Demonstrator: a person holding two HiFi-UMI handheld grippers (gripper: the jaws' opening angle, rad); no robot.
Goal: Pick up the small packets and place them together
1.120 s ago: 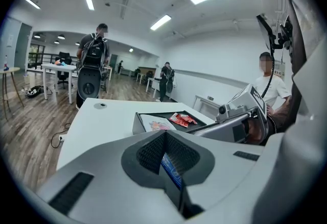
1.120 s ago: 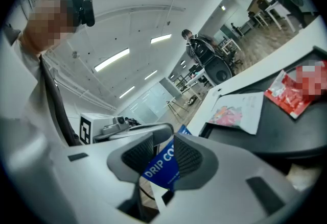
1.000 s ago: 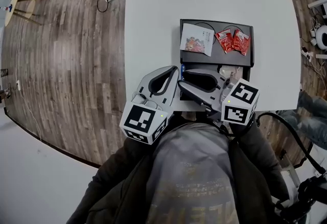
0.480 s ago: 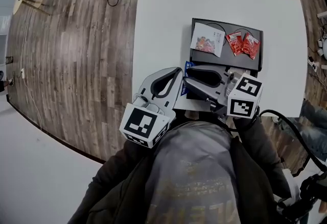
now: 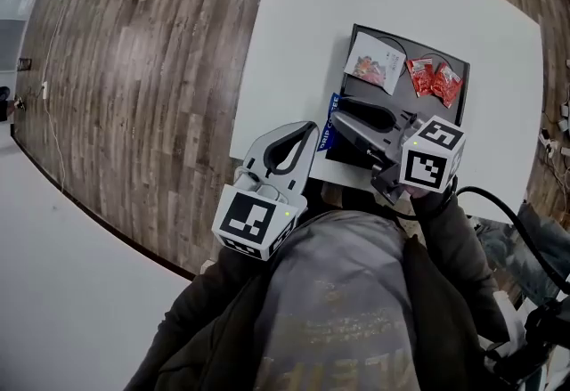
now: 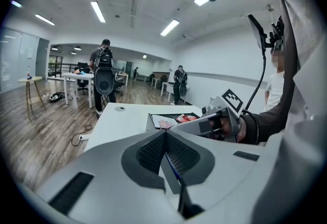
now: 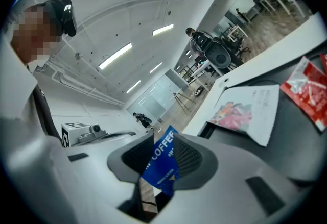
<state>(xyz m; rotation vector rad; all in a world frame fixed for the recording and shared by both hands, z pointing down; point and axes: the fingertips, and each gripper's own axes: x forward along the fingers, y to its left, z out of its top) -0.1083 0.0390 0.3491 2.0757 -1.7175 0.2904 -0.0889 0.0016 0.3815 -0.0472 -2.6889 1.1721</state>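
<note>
The right gripper [image 7: 167,141] is clamped on a blue coffee packet [image 7: 159,164]; the packet stands up between its jaws, tilted, with its top clear of the tips; in the head view this packet lies crosswise at the tip of that gripper, over the near left corner of the black tray [image 5: 403,51]; the left gripper [image 5: 312,126] sits just beside it over the white table [image 5: 294,42], its tip close to the packet; its own view shows the jaws drawn together with a thin blue-edged strip [image 6: 171,167] pinched in the seam, seen edge-on, and what that strip is cannot be told; the tray rests on the table ahead of the person; in its far left part lies a white packet [image 5: 374,62] with a coloured picture, flat and a little askew; to the right of it two red packets [image 5: 419,76] [image 5: 447,84] lie side by side, touching or nearly so; both grippers are near the tray's close edge, well apart from the red packets; a wooden floor [image 5: 134,69] runs to the left of the table
</note>
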